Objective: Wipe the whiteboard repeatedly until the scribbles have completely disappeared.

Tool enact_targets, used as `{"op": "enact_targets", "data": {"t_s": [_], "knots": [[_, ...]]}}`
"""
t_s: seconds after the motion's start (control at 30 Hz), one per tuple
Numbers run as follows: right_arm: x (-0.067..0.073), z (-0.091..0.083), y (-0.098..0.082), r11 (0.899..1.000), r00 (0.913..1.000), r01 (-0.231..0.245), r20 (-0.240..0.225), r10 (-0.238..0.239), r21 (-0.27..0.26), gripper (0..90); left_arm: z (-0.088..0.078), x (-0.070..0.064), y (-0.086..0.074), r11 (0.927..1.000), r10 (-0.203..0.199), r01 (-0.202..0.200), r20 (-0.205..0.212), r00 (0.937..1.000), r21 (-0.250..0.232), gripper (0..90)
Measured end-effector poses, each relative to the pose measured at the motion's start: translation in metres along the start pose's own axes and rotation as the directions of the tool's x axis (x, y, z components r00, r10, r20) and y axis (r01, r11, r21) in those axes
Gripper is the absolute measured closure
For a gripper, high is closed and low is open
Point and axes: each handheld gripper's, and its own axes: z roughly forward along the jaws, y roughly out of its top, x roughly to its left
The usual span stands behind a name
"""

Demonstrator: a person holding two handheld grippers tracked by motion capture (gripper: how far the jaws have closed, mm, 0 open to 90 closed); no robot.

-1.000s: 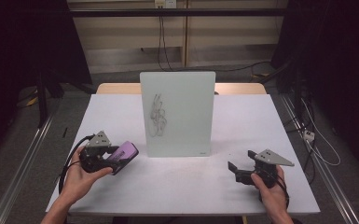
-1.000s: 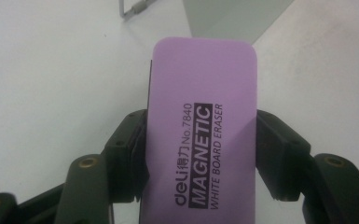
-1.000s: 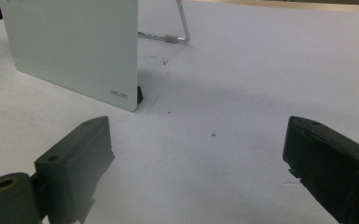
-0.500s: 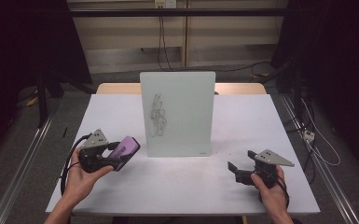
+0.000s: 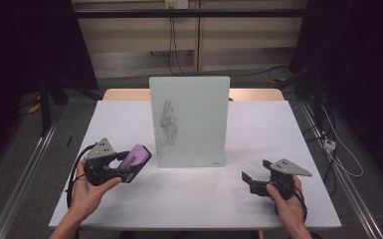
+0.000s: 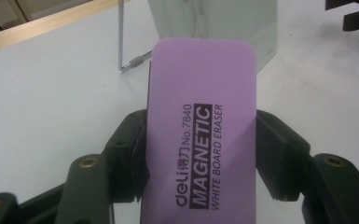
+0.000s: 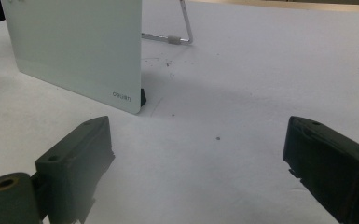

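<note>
**Eraser clamped, board upright**

Left tool clamped on purple eraser, low over table, left of standing board. Right tool spread apart, holding nothing. Readable from left gripper view: "MAGNETIC WHITE BOARD ERASER" print. From right gripper view: wire stand behind board. Since a second ago: eraser nudged closer to board; right tool unmoved.

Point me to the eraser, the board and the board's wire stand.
eraser [image 6: 200, 135], left gripper view, printed purple face.
board [image 5: 194, 119], high view, front face beside the scribble.
wire stand [image 7: 186, 25], right gripper view, upright leg behind the board.
</note>
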Motion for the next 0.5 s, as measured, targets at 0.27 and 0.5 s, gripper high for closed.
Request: {"op": "enact_targets", "data": {"t_s": [0.27,0.5], "knots": [[-0.002,-0.001,-0.001,1.0,1.0,-0.009,0.003,0.009,0.0,8.2,0.0,-0.004,0.008,0.9996,0.002,-0.001,0.012,0.9999,-0.029,40.7],[-0.002,0.0,-0.001,1.0,1.0,-0.004,0.007,0.004,0.005,8.2,-0.003,-0.003,0.02,0.9976,0.021,-0.021,-0.006,0.9998,-0.067,40.8]]}}
